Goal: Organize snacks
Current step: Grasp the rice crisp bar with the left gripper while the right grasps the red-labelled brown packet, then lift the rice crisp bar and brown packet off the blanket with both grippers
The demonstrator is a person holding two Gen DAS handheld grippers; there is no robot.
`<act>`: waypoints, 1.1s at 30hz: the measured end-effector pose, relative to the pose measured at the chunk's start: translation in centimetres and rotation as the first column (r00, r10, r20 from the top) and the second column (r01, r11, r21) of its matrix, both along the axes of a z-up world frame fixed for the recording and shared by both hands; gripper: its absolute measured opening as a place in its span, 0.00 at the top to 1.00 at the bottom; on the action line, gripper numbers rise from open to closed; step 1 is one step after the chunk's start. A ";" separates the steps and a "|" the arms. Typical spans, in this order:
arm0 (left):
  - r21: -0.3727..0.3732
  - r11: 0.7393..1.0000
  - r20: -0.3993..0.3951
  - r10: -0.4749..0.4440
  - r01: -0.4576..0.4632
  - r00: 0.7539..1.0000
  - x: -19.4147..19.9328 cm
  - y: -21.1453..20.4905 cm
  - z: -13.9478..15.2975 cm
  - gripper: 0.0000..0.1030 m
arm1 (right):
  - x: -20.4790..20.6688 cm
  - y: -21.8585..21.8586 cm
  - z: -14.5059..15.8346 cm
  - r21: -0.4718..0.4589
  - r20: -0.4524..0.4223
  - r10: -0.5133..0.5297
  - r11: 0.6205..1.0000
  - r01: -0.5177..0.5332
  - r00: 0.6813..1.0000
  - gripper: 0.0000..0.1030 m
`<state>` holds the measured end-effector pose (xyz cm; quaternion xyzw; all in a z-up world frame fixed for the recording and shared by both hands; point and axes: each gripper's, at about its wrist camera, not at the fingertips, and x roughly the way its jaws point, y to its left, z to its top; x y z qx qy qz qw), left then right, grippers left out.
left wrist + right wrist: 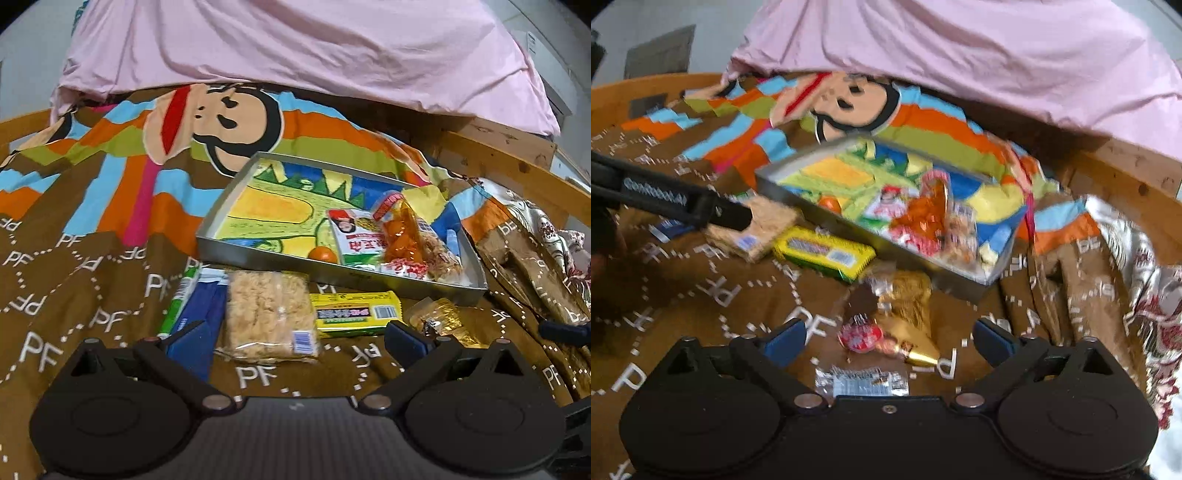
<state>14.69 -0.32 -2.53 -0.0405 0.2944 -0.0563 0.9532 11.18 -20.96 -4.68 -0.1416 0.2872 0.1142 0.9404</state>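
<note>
One metal tray is seen, four packets and one orange ball inside. Ahead of the left hand-held gripper, five loose snack packets are counted.

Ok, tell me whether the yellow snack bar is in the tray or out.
Out: the yellow snack bar lies on the brown blanket, before the tray.

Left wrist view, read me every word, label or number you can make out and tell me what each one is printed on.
"PF": repeated in white across the brown bedspread.
Yellow snack bar: label print and barcode too small to read.
White packet in the tin tray: red characters, blurred.
Rice cracker pack: barcode only, unreadable.
</note>
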 end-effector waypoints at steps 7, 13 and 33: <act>0.031 0.999 -0.051 -0.008 0.010 0.999 1.3 -0.6 -1.1 0.01 | 0.6 0.5 -0.8 0.018 -0.043 0.027 1.000 -0.026 0.999 0.17; 0.004 0.999 -0.078 -0.046 0.047 0.996 3.5 -0.2 -1.6 0.01 | 0.9 1.1 -1.3 0.033 -0.064 0.074 0.997 -0.072 0.995 0.32; 0.122 0.992 -0.133 -0.027 0.043 0.991 6.7 -0.9 -4.1 0.26 | 2.3 2.6 -2.3 -0.077 -0.011 0.073 0.994 -0.074 0.997 0.45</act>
